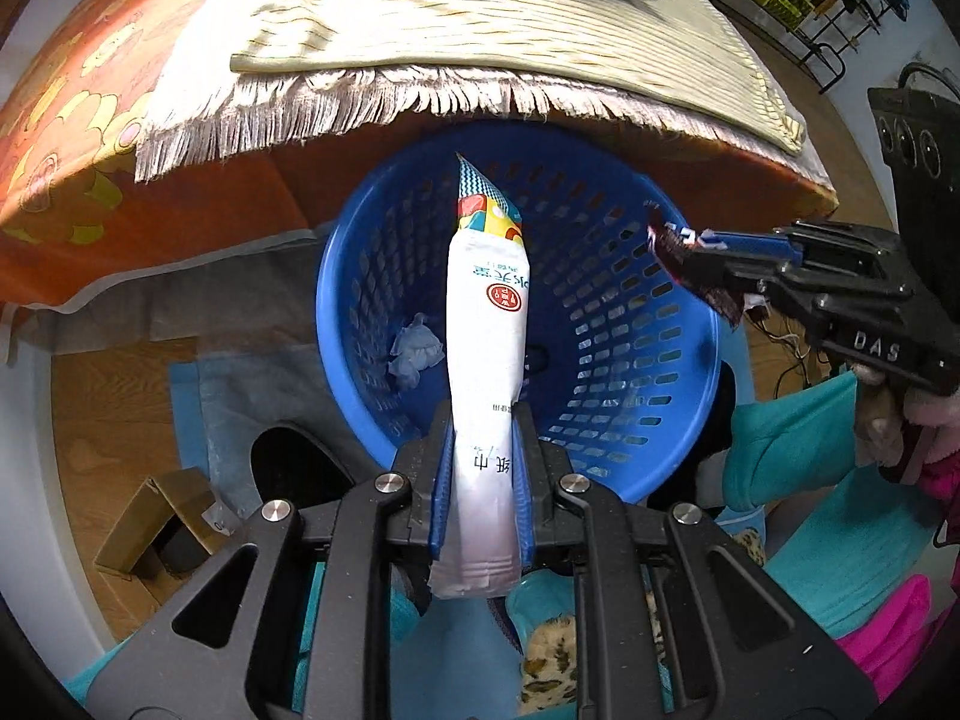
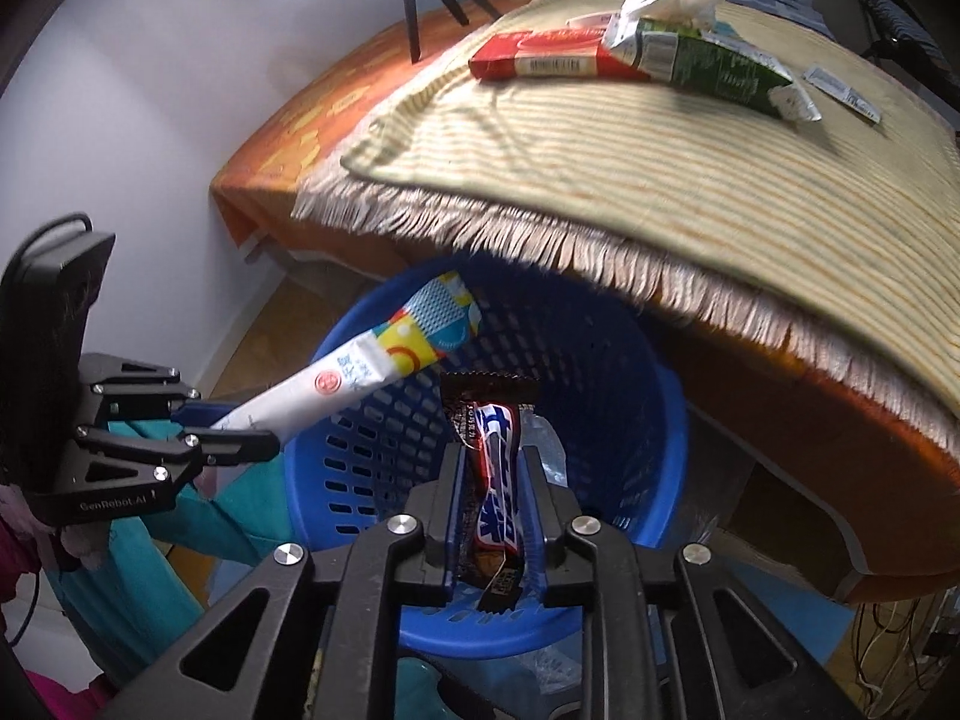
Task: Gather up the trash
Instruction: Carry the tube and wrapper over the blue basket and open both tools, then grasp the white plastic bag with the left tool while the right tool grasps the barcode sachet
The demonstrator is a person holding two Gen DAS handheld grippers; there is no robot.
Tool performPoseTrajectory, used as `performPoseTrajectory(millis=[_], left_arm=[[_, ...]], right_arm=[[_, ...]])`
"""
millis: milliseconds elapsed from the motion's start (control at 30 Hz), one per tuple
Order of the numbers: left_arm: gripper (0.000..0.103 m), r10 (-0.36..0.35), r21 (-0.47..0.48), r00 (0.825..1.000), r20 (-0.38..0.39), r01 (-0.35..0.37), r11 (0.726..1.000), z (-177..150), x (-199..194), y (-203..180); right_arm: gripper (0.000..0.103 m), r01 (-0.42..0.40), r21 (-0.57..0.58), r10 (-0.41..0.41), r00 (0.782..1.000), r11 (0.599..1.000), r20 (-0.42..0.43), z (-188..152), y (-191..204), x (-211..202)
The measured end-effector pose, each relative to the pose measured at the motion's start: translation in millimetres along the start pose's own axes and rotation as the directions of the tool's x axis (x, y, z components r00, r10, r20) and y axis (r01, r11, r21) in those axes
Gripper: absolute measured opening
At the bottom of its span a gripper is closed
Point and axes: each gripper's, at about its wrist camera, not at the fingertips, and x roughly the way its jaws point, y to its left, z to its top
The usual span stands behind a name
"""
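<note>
Gripping a white tissue pack (image 1: 486,348), the left gripper (image 1: 483,474) hung over the blue basket (image 1: 648,438); the right gripper (image 2: 493,480) clenched a candy wrapper (image 2: 497,474) above it. Beyond, a red packet (image 2: 540,57) and green carton (image 2: 714,69) lay by the worktop's (image 2: 600,150) far edge.

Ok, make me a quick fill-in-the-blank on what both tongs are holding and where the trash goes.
The left tongs grip a white ____ pack.
The right tongs grip a candy bar ____.
Both hover over a ____ perforated basket.
A crumpled ____ already lies inside it.

Missing words: tissue; wrapper; blue; tissue
</note>
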Motion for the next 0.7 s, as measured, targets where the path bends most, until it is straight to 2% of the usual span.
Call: performPoseTrajectory(millis=[167,333,500,533,633,700], left_arm=[[0.023,0.002,-0.005,1.000,-0.006,-0.002,1.000,4.5,2.5,0.8],[0.023,0.008,-0.011,1.000,-0.008,-0.009,1.000,7.5,5.5,0.1],[0.024,0.012,-0.016,1.000,-0.004,-0.012,1.000,11.1,5.1,1.1],[0.028,0.013,-0.017,1.000,-0.002,-0.013,1.000,11.8,4.6,1.5],[0.052,0.016,-0.024,1.000,0.019,-0.016,1.000,14.8,-0.1,1.8],[0.057,0.020,-0.027,0.999,0.033,-0.019,0.999,17.8,-3.7,2.0]], right_arm=[[0.032,0.006,-0.006,-0.006,1.000,1.000,-0.005,0.1,1.2,3.5],[0.057,0.016,0.003,-0.016,1.000,1.000,-0.003,1.2,-2.1,4.5],[0.068,0.034,0.007,-0.034,0.999,0.999,0.007,2.5,-3.9,2.9],[0.072,0.038,0.009,-0.038,0.999,0.999,0.010,2.8,-4.7,2.5],[0.078,0.055,0.017,-0.055,0.998,0.998,0.021,2.9,-7.5,-0.3],[0.082,0.068,0.026,-0.069,0.997,0.997,0.029,3.8,-10.1,-2.4]])
